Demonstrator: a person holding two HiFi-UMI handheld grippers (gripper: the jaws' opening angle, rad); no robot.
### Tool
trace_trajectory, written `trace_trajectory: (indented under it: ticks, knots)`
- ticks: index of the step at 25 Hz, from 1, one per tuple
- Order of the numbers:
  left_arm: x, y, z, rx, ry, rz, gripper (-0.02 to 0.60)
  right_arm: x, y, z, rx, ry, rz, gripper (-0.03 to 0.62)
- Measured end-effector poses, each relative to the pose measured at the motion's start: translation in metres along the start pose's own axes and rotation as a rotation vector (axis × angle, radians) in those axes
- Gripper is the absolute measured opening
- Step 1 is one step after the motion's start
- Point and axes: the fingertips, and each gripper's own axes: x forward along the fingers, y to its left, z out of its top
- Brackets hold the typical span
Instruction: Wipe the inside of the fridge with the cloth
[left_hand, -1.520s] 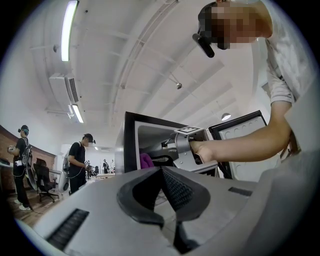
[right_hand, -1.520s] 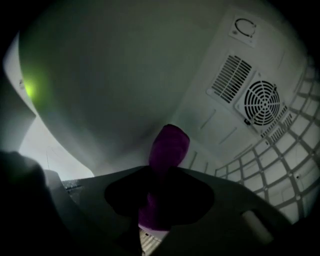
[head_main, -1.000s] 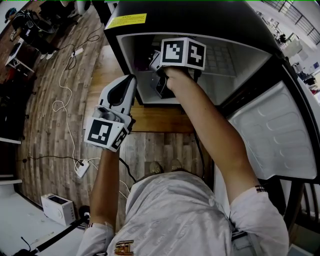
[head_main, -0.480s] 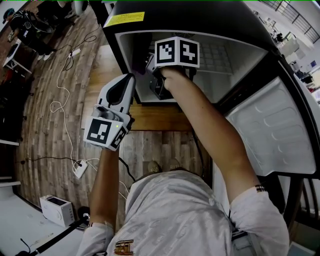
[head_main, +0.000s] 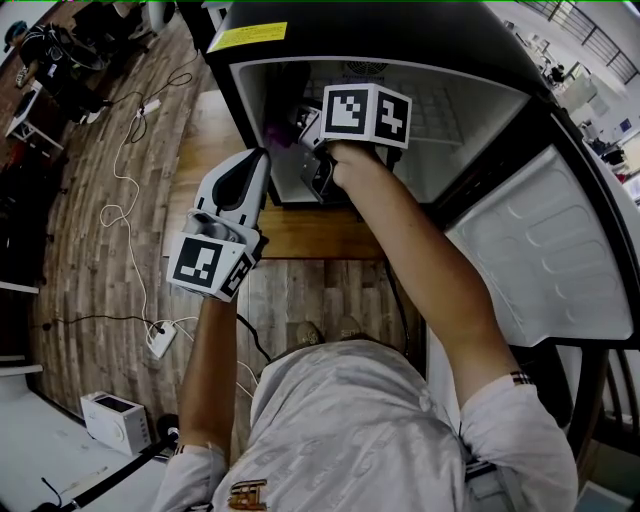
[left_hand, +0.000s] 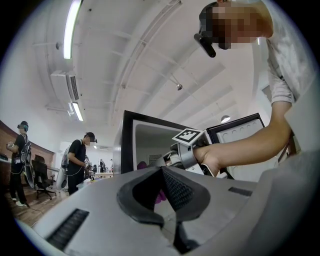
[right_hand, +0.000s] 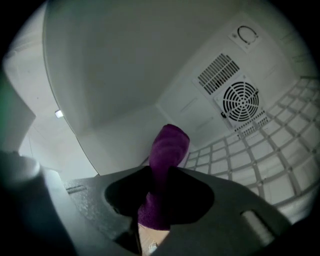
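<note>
A yellow label (head_main: 253, 38) sits on the black top of the fridge (head_main: 420, 30), at 11 o'clock in the head view; its print is too small to read. Inside, a white sticker with a ring-shaped symbol (right_hand: 246, 34) lies at 1 o'clock of the round fan grille (right_hand: 241, 102), and it too cannot be read. Since half a second ago the right gripper (right_hand: 161, 172) has slid a little toward 3 o'clock inside the fridge, while the left gripper (left_hand: 162, 172) has stayed where it was, outside the opening at 8 o'clock of the right one. There is one purple cloth (right_hand: 167, 145), pinched between the right gripper's jaws and rising above them in front of the white rear wall, at 9 o'clock of the wire shelf (right_hand: 260, 160). The left gripper's jaws are pressed together with nothing between them. There are two grippers, each with one marker cube, and one fridge with its door (head_main: 540, 260) swung open at 3 o'clock. Two other people (left_hand: 80, 160) stand far off at 9 o'clock in the left gripper view.
</note>
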Motion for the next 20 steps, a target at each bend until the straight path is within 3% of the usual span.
trace_trajectory:
  ticks: [11, 20]
  knots:
    - [0.002, -0.01, 0.003, 0.011, 0.002, -0.03, 0.0, -0.038, 0.032, 0.035, 0.116, -0.181, 0.178, 0.112]
    - [0.006, -0.005, 0.01, 0.022, -0.004, -0.028, 0.0, -0.029, 0.053, 0.049, 0.12, -0.223, 0.258, 0.112]
